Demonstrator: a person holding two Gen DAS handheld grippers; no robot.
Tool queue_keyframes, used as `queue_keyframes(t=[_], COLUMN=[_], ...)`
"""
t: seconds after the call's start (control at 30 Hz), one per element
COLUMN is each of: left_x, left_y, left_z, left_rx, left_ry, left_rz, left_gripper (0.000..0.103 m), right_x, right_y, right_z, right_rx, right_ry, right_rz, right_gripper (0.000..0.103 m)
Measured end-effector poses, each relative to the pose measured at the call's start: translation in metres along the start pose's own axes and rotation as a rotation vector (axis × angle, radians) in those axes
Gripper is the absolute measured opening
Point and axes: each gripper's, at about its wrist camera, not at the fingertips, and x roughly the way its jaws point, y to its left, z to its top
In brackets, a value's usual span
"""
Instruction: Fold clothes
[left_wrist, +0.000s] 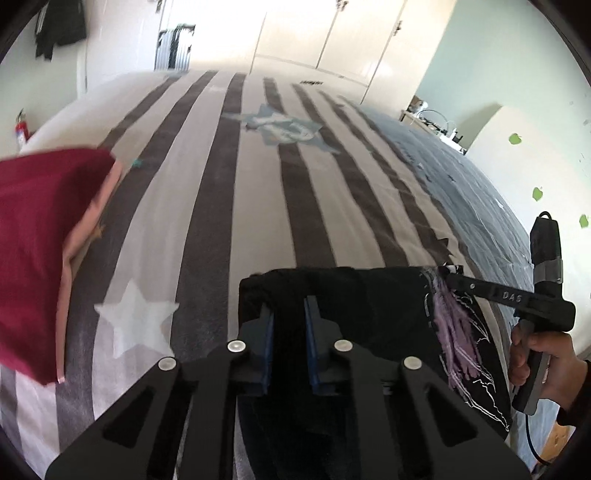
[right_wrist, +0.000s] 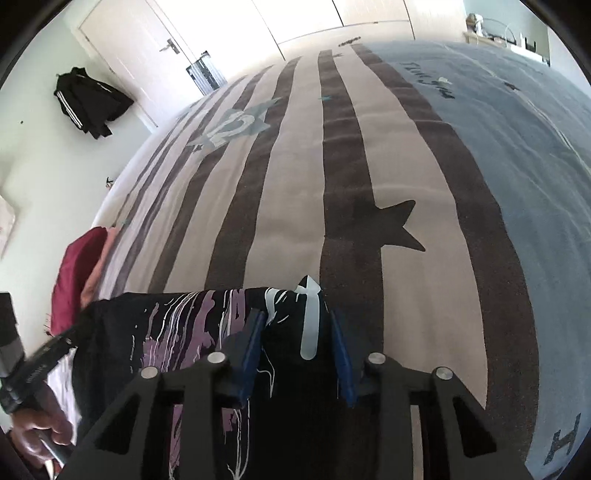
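The black shirt (left_wrist: 388, 317) lies at the near edge of the bed (left_wrist: 229, 206), its folded top edge stretched left to right between the two grippers, so its long axis runs across the bed's stripes and the rest hangs toward the person. The left gripper (left_wrist: 290, 314) is narrow, its blue pads (left_wrist: 267, 325) pinching a bunch of black cloth at the shirt's left end. The right gripper (right_wrist: 295, 325) clamps the right end, jaws held a little wider by a thicker wad that carries a white printed mark; in the left view it reaches the purple print from the right. The risk, as I judge it, sits with the right grip: the bunch looks loosely gathered, and a pull could draw out one layer alone, so the fold skews. A pull with uneven hands would slant the edge against the stripes. The red garment (left_wrist: 40, 251) on a pink one (left_wrist: 86, 229) lies well apart at far left, so a swing that way could brush it only if wide.
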Motion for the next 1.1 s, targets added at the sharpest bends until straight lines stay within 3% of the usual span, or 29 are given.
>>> queue_keyframes(t=[0.17, 0.3, 0.4, 0.43, 0.47, 0.53, 0.67, 0.73, 0.8, 0.83, 0.87, 1.03, 1.1], left_x=[0.0, 0.023, 0.024, 0.019, 0.014, 0.002, -0.031, -0.053, -0.064, -0.068, -0.068, -0.048, -0.035], left_y=[-0.009, -0.002, 0.013, 0.018, 0.024, 0.035, 0.038, 0.032, 0.007, -0.007, -0.019, -0.063, -0.066], left_z=[0.014, 0.012, 0.006, 0.005, 0.004, 0.001, -0.001, -0.003, -0.011, -0.015, -0.021, -0.061, -0.075], left_rx=[0.011, 0.017, -0.03, -0.051, -0.073, -0.107, -0.134, -0.15, -0.08, -0.038, -0.004, 0.058, 0.083], left_ry=[-0.032, 0.053, 0.061, 0.049, 0.031, -0.006, -0.077, -0.129, -0.134, -0.131, -0.122, -0.05, -0.019], left_rz=[-0.012, 0.051, 0.069, 0.076, 0.079, 0.087, 0.229, 0.207, 0.178, 0.166, 0.157, 0.111, 0.165], left_gripper=[0.011, 0.012, 0.032, 0.049, 0.057, 0.059, 0.058, 0.058, 0.034, 0.013, 0.001, 0.0, 0.0], right_x=[-0.01, -0.014, -0.006, -0.006, -0.007, -0.009, -0.027, -0.044, -0.058, -0.064, -0.07, -0.074, -0.065], right_y=[0.001, -0.003, -0.011, -0.013, -0.015, -0.021, -0.017, -0.005, 0.012, 0.021, 0.03, 0.065, 0.065], right_z=[-0.002, 0.001, 0.0, 0.0, 0.001, 0.003, 0.002, -0.001, -0.01, -0.016, -0.021, -0.069, -0.084], right_rx=[-0.004, -0.004, -0.003, -0.003, 0.005, 0.033, 0.033, -0.004, -0.055, -0.081, -0.106, -0.201, -0.205], right_ry=[-0.048, -0.07, -0.054, -0.057, -0.062, -0.067, -0.11, -0.152, -0.174, -0.182, -0.189, -0.169, -0.147], right_rz=[-0.041, -0.042, -0.027, -0.03, -0.024, -0.002, -0.039, -0.06, -0.046, -0.036, -0.025, -0.004, -0.012], right_gripper=[0.021, 0.021, 0.03, 0.033, 0.037, 0.04, 0.043, 0.043, 0.043, 0.043, 0.043, 0.043, 0.043])
